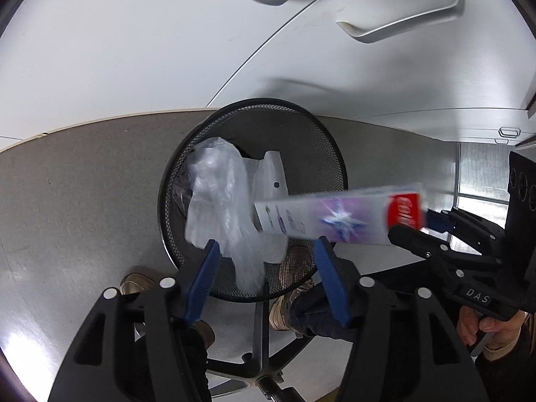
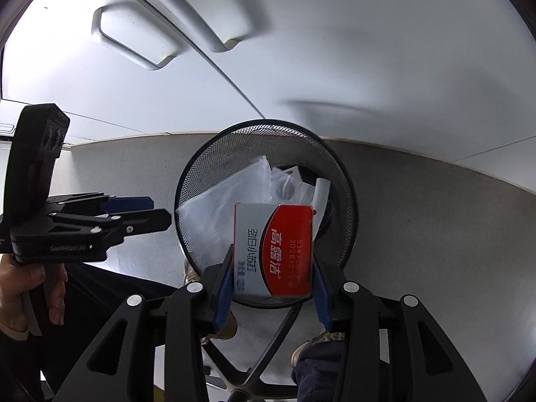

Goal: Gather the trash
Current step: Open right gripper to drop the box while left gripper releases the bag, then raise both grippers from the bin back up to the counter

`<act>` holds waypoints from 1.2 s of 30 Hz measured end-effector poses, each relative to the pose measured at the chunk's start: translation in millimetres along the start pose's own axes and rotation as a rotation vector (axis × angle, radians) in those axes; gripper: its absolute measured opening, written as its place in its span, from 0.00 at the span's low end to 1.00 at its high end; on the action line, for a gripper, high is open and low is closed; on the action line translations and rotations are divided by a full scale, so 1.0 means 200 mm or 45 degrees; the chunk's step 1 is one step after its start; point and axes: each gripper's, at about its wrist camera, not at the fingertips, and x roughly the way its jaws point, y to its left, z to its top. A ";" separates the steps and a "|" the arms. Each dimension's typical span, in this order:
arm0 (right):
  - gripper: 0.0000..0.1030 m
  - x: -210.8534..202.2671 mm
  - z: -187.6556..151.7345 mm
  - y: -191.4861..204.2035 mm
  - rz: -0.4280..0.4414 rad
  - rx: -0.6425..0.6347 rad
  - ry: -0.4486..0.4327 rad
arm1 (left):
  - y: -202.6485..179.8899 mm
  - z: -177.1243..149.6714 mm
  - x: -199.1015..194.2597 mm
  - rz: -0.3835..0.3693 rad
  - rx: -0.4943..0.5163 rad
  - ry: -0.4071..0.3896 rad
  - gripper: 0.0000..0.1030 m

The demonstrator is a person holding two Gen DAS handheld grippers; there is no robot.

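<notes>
A black mesh waste bin stands on the grey floor below both grippers. Clear plastic bags fill it. My left gripper is open above the bin's near rim, and a clear bag hangs between its blue pads without being clamped. My right gripper is shut on a red, white and purple toothpaste box and holds it over the bin. In the left wrist view the box pokes in from the right, blurred, held by the right gripper.
White cabinet doors with silver handles rise behind the bin. A chair base and the person's shoes lie below the grippers. The left gripper shows at the left of the right wrist view.
</notes>
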 end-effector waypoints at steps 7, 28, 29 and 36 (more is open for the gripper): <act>0.72 -0.07 -0.01 0.01 -0.051 -0.004 -0.037 | -0.05 -0.03 -0.06 -0.024 0.031 -0.008 0.96; 0.97 -0.51 -0.13 0.16 -0.087 -0.072 -0.202 | -0.19 -0.25 -0.62 0.068 0.179 -0.208 0.96; 0.97 -0.56 -0.15 0.17 -0.082 -0.084 -0.219 | -0.21 -0.27 -0.67 0.067 0.193 -0.228 0.96; 0.97 -0.85 -0.24 0.28 -0.116 -0.133 -0.348 | -0.34 -0.45 -1.05 0.073 0.242 -0.409 0.96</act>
